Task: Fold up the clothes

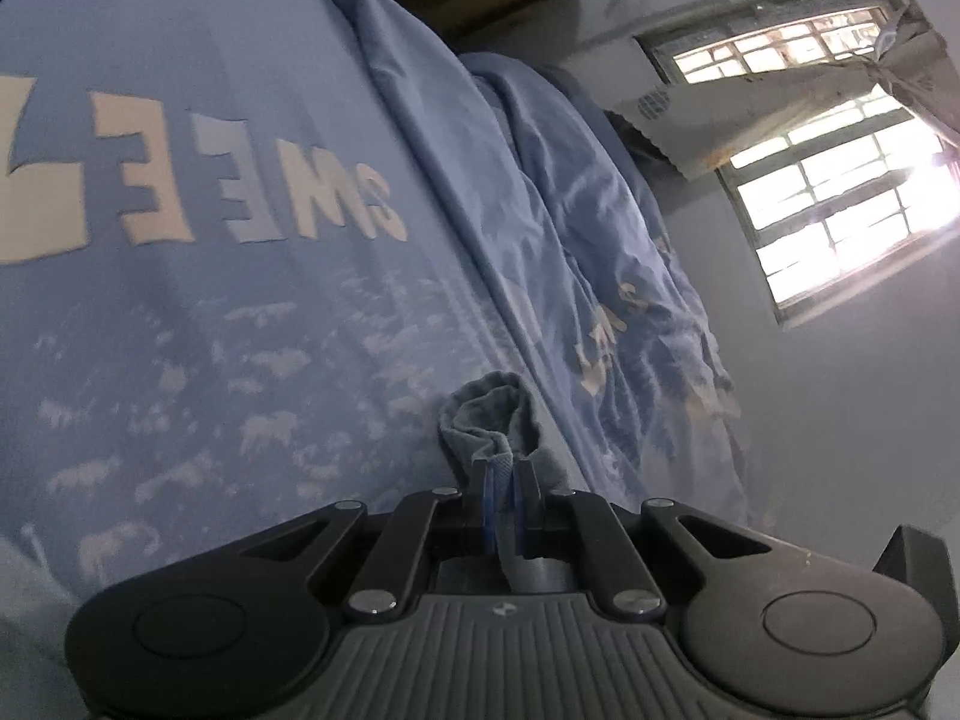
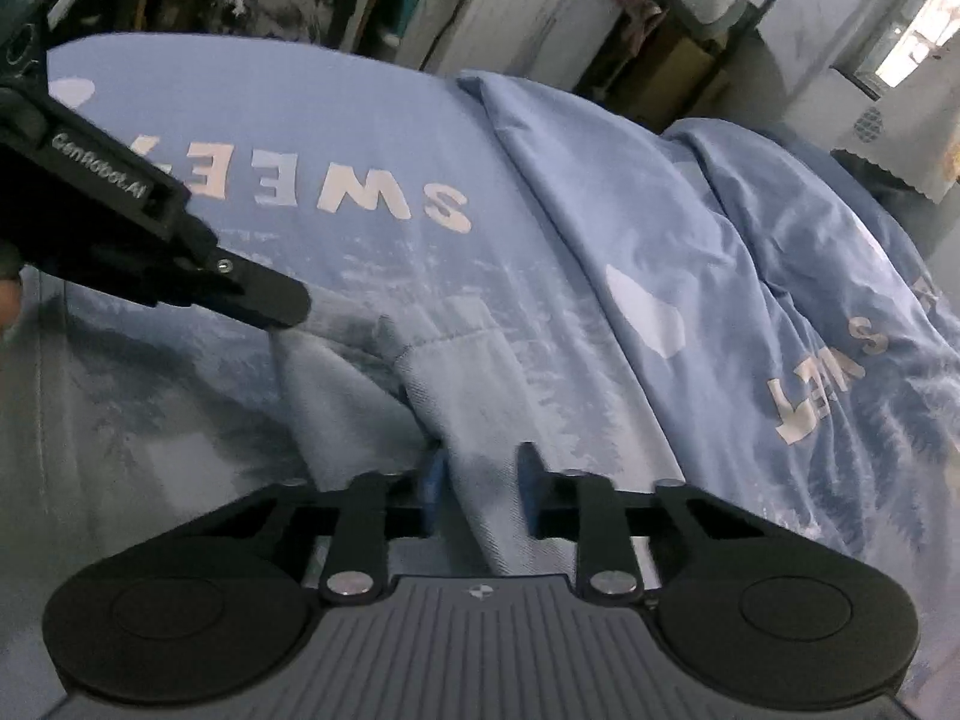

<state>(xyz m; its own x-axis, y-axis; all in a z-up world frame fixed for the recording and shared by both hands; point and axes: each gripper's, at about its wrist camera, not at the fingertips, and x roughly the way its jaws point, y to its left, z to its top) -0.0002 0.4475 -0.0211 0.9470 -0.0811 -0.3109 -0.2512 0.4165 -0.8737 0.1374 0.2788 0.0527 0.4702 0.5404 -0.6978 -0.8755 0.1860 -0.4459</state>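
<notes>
Left gripper (image 1: pixel 509 480) is clamped on a bunched edge of the pale blue garment (image 2: pixel 372 372) lying on the bedspread (image 1: pixel 180 330); right gripper (image 2: pixel 480 480) straddles another fold, jaws partly apart; lift both evenly.

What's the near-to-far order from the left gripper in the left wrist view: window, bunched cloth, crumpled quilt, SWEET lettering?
1. Bunched cloth: pinched in the left gripper, at its tips.
2. SWEET lettering: up-left, on the flat bedsheet.
3. Crumpled quilt: right of centre. Its near end rivals the lettering, so 2 and 3 are too close to call.
4. Window: far right wall.
</notes>
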